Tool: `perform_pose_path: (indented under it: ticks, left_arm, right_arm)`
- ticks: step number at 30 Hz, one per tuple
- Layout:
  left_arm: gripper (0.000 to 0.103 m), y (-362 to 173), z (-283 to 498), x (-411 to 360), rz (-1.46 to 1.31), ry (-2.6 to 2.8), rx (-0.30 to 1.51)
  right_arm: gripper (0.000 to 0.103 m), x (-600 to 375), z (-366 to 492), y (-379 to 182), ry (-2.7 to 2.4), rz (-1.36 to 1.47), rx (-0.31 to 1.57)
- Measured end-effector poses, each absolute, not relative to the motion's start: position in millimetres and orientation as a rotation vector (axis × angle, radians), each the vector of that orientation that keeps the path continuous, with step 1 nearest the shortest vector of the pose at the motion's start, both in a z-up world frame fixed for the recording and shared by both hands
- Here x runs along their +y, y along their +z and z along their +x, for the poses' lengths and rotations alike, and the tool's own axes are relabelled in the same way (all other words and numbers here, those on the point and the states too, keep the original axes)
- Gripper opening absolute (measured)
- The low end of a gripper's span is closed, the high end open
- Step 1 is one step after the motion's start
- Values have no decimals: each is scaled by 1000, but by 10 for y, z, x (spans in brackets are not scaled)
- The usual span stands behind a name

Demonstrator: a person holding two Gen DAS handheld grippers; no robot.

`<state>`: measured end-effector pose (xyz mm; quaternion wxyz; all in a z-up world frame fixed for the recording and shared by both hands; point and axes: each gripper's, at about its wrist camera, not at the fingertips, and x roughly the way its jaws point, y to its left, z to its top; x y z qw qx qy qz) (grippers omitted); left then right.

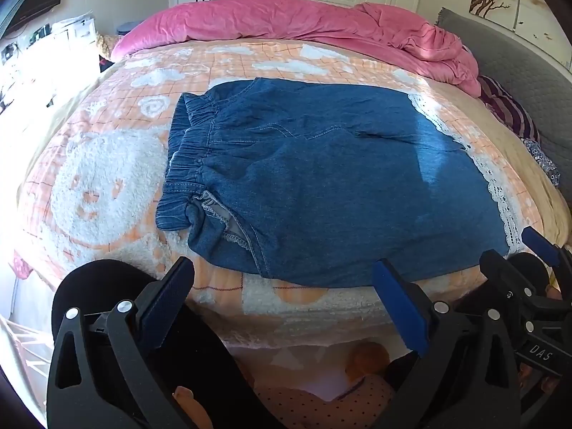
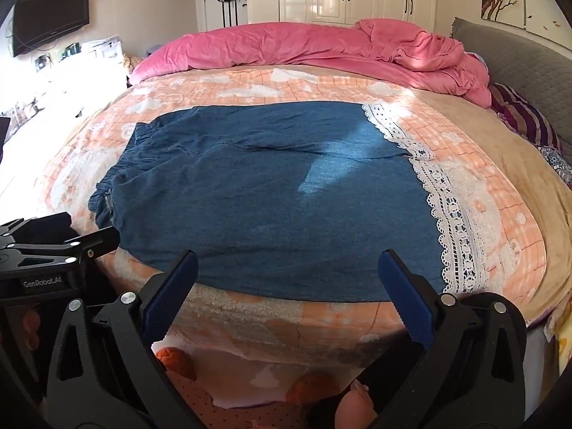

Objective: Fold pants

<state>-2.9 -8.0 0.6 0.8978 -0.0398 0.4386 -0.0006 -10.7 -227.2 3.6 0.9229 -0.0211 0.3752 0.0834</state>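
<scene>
Nearest to my cameras are my own two tools. The left gripper (image 1: 282,286) hangs just before the near edge of the bed, its jaws spread wide and holding nothing. The right gripper (image 2: 287,279) is in the same way: jaws wide apart, empty, just short of the cloth. In the left view I see also the right one at the far right side, so the two are near each other.

The pants (image 1: 321,178) lie flat on the blanket (image 1: 107,186), which covers the bed with an orange and white pattern. They are blue denim, with the elastic waistband (image 1: 189,150) at the left and the lace hem (image 2: 450,207) at the right. The near long edge reaches almost to the edge of the bed. A pink quilt (image 2: 304,50) is bunched at the far side, well apart from them.

I judge the denim is soft and rather light, not stiff; it will hang down and bend when I lift it, and it should not slip much between the ribbed pads. The lace looks delicate, so I prefer not to pinch it. I would take hold on the near edge, the left tool close to the waistband and the right tool on the denim just beside the lace, and carry both together.
</scene>
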Motion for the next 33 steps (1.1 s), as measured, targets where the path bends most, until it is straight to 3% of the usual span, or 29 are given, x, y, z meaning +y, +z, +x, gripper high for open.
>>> perform_pose_path:
  ticks: [33]
  left_arm:
    - [99,-2,-16,-93,-73,0,909]
  right_arm:
    - [95,-2239,-101,31,180,-48,771]
